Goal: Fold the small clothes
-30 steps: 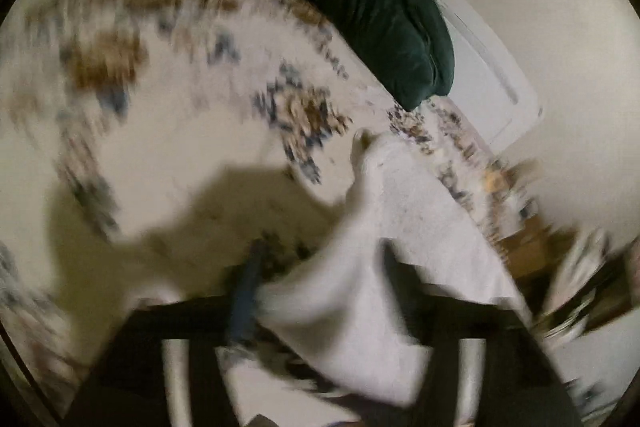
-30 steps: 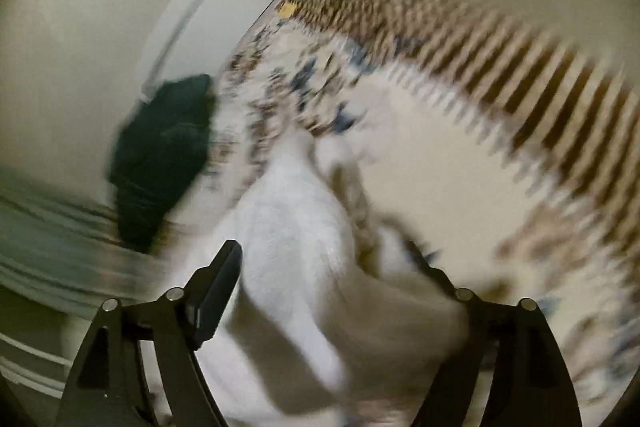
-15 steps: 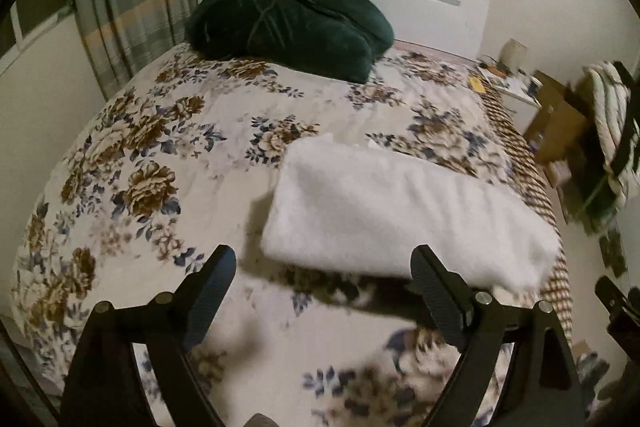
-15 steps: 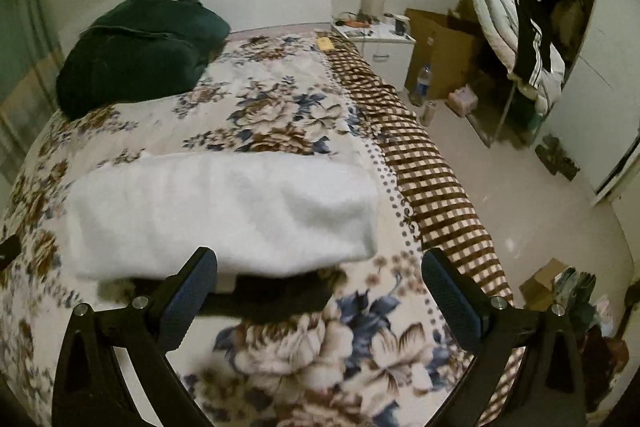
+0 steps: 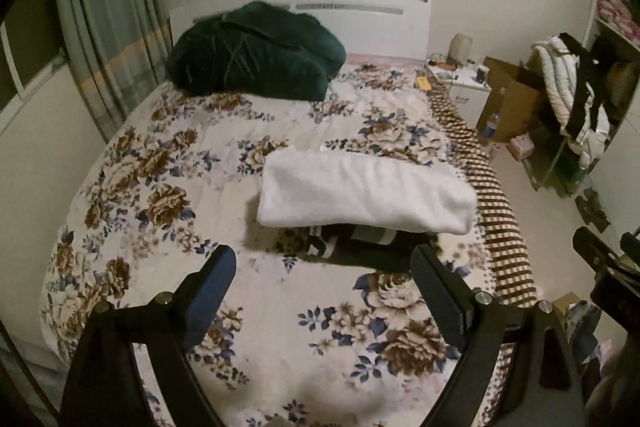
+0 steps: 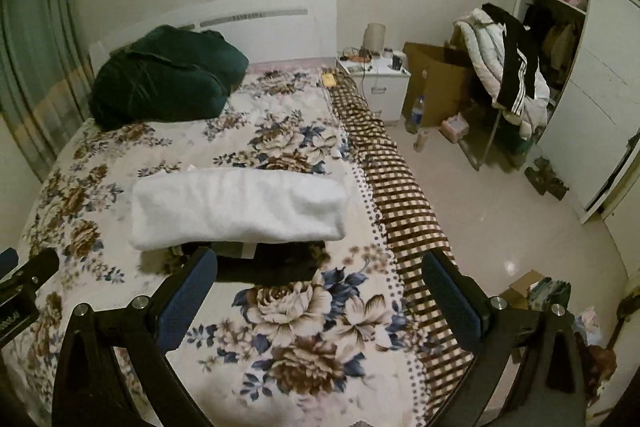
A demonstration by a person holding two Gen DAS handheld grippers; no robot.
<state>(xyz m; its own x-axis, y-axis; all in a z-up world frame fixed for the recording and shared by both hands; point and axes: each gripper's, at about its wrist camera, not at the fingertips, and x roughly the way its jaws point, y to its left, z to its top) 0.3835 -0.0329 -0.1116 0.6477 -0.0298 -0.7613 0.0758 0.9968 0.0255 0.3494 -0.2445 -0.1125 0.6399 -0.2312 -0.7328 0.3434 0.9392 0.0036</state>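
both tools hang above the near end of the bed, tilted down toward it and facing the headboard (image 5: 360, 15). the left gripper (image 5: 324, 291) has its jaws spread wide with nothing between them, its blue-padded fingers (image 5: 212, 287) framing bare floral bedspread (image 5: 160, 163). the right gripper (image 6: 320, 291) is likewise wide open and empty, level with its partner; its edge shows at the far right of the left view. the folded white garment (image 5: 364, 193) lies as a long flat bundle across the middle of the bed, resting partly on a dark garment (image 5: 352, 247) whose edge pokes out beneath its near side. neither gripper touches the white bundle; both sit clear of it on the near side. a dark green bundle (image 6: 168, 79) is heaped against the headboard.
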